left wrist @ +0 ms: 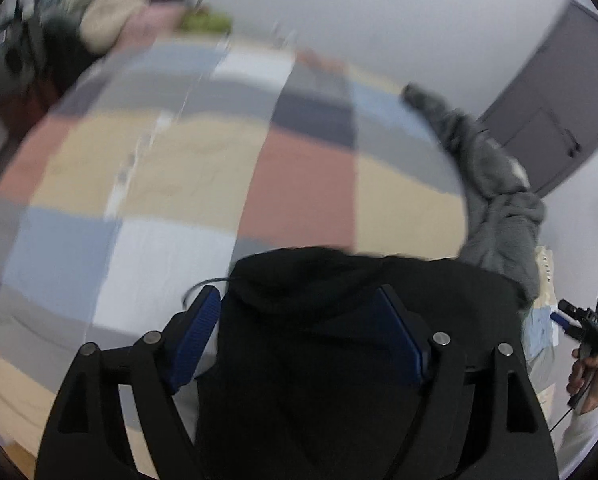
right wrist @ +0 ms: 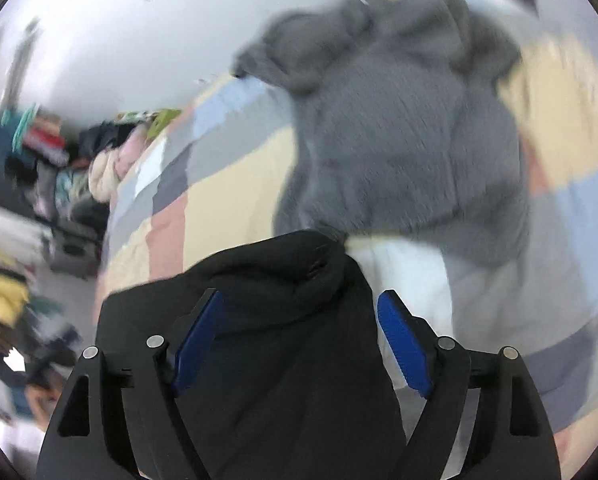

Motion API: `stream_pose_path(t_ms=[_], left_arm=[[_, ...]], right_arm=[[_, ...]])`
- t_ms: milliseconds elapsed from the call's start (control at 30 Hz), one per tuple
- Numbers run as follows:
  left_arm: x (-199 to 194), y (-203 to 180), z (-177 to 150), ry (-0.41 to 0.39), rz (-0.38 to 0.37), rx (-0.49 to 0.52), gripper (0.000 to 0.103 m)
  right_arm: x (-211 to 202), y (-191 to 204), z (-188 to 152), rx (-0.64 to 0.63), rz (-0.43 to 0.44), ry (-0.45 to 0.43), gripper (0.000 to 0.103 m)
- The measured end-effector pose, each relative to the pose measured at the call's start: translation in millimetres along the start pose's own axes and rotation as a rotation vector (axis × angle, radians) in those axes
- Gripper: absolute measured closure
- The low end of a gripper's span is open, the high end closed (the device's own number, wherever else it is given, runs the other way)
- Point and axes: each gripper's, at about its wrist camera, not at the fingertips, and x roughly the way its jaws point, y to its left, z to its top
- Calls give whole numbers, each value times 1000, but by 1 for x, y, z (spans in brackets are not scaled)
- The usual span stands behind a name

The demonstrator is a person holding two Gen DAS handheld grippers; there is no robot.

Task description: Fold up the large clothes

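Note:
A black garment (left wrist: 319, 340) lies bunched between the blue pads of my left gripper (left wrist: 301, 304), whose jaws stand wide around the cloth. The same black garment (right wrist: 283, 320) fills the gap of my right gripper (right wrist: 301, 306), whose jaws are also wide apart. Whether either one pinches the cloth cannot be told. The garment is held above a bed with a patchwork cover (left wrist: 171, 168). My right gripper also shows at the right edge of the left wrist view (left wrist: 567, 316), in a hand.
A grey fluffy garment (right wrist: 399, 140) lies on the patchwork cover (right wrist: 227, 196); it also shows in the left wrist view (left wrist: 495, 184). A pile of clothes (left wrist: 115, 20) sits at the bed's far end. A grey door (left wrist: 559, 92) is in the wall.

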Motion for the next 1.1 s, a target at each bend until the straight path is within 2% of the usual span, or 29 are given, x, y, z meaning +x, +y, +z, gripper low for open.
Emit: stream_pose_path(t_ms=[100, 200, 267, 333, 433, 500, 633, 867, 1000, 1100], left_arm=[[-12, -45, -17, -92, -62, 98, 23], [3, -82, -34, -119, -86, 180, 23], [24, -101, -43, -107, -72, 216, 23], [50, -115, -49, -96, -20, 259, 23], [76, -121, -54, -64, 22, 287, 23], [84, -120, -55, -71, 38, 292, 23], [101, -118, -56, -55, 47, 304, 23], [134, -121, -50, -41, 108, 301, 23], [140, -123, -48, -29, 132, 305, 23], [128, -120, -51, -27, 120, 297, 23]], right_arm=[[3, 58, -23, -133, 26, -55, 24], [27, 105, -48, -234, 57, -82, 24], [51, 129, -63, -281, 42, -90, 24], [73, 139, -70, -307, 13, -88, 24], [98, 140, -77, -317, -22, -58, 25], [109, 138, -76, -325, -37, -63, 25], [130, 131, -68, -321, -53, -50, 25], [165, 122, -53, -293, -76, -34, 25], [170, 122, -50, -292, -91, -21, 25], [156, 122, -55, -289, -69, -25, 26]])
